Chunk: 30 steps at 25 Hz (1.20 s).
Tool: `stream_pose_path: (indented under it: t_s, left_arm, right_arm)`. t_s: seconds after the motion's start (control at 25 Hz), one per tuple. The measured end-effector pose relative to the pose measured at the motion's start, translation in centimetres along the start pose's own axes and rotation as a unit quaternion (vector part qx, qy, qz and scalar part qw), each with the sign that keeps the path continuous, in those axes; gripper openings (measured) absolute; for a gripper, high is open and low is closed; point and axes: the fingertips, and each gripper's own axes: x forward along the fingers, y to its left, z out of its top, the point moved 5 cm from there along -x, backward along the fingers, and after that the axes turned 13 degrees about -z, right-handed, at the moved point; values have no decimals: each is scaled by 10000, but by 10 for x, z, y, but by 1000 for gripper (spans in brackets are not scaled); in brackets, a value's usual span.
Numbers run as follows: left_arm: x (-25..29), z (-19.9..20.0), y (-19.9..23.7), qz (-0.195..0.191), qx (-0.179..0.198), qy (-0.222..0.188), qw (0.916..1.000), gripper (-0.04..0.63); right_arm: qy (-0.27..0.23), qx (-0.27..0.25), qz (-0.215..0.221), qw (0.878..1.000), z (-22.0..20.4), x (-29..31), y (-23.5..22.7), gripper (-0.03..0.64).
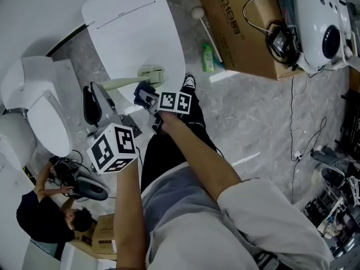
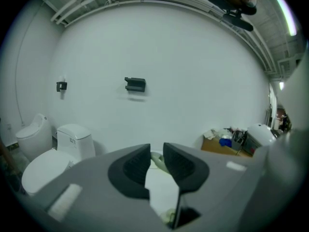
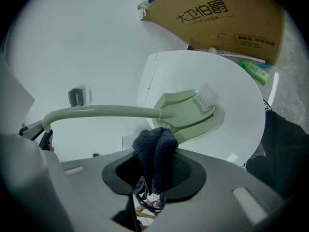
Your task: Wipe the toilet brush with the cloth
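This is looking like a test lab, not a home bathroom: toilets [image 1: 42,111] are standing in a row by a bare wall [image 2: 169,81], while a box [image 1: 239,27], cables [image 1: 291,111] and gear [image 1: 320,32] are lying about the floor [image 1: 253,128].

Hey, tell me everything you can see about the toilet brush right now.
The brush looks like pale green plastic: a long, slightly curved handle widening into a flat head with short white bristles at its tip. It is held out over the closed white toilet lid. The left gripper is shut on the handle's end; the dark cloth in the right gripper seems to touch its neck from below.
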Motion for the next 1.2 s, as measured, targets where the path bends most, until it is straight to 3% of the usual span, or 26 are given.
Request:
stream_pose_path:
  t_s: [0.56, 1.2]
  left_arm:
    - [-2, -1, -3, 92, 13, 17, 10000, 0]
    - [1, 1, -5, 114, 2, 58, 9999, 0]
  right_arm:
    - [277, -671, 65, 9973, 14, -23, -26, 109]
    - [786, -1576, 48, 9844, 27, -32, -40, 108]
